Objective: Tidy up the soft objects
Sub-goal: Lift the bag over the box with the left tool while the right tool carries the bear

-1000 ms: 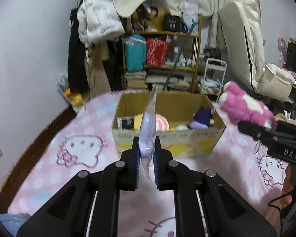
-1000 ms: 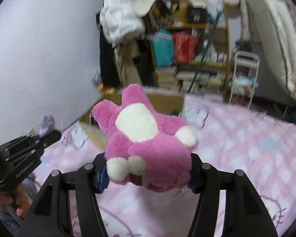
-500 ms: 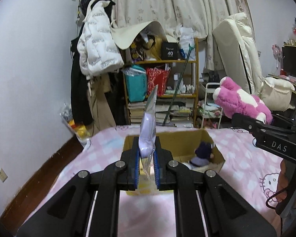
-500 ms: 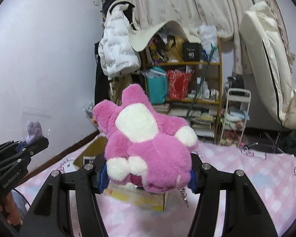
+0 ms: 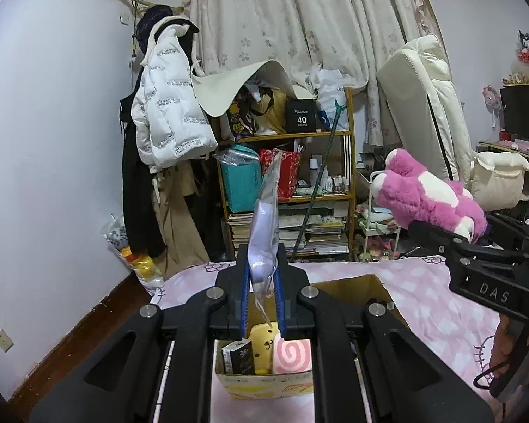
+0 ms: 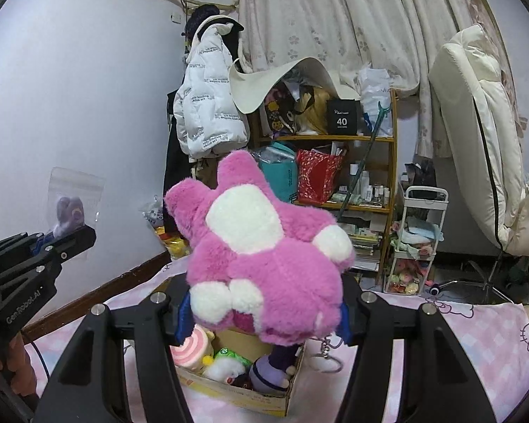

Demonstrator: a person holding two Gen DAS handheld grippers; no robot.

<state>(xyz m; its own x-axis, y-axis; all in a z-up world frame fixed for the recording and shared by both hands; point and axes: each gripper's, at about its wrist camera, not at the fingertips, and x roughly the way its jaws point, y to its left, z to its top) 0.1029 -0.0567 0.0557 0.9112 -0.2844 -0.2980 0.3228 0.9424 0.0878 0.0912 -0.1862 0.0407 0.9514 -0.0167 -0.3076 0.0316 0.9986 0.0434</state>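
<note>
My left gripper (image 5: 261, 282) is shut on a clear plastic bag with a small lilac plush (image 5: 263, 225) inside and holds it upright above the cardboard box (image 5: 377, 283). The bag also shows in the right wrist view (image 6: 70, 208). My right gripper (image 6: 261, 312) is shut on a large pink and white plush toy (image 6: 261, 246) with a keyring, held above the box (image 6: 264, 400). The box sits on the pink Hello Kitty bedspread (image 6: 483, 320) and holds a pink swirl roll plush (image 5: 291, 354), a yellow plush (image 5: 261, 342), a purple plush (image 6: 268, 375) and a small dark packet (image 5: 238, 357).
Behind the bed stands a wooden shelf (image 5: 296, 134) full of bags and books. A white puffer jacket (image 5: 167, 105) hangs at the left wall. A folded cream mattress (image 5: 430, 105) leans at the right. A white trolley (image 6: 418, 239) stands beside the shelf.
Both grippers have risen and tilted up with their loads still held. The box has dropped low in both views and now lies right under the fingers.
</note>
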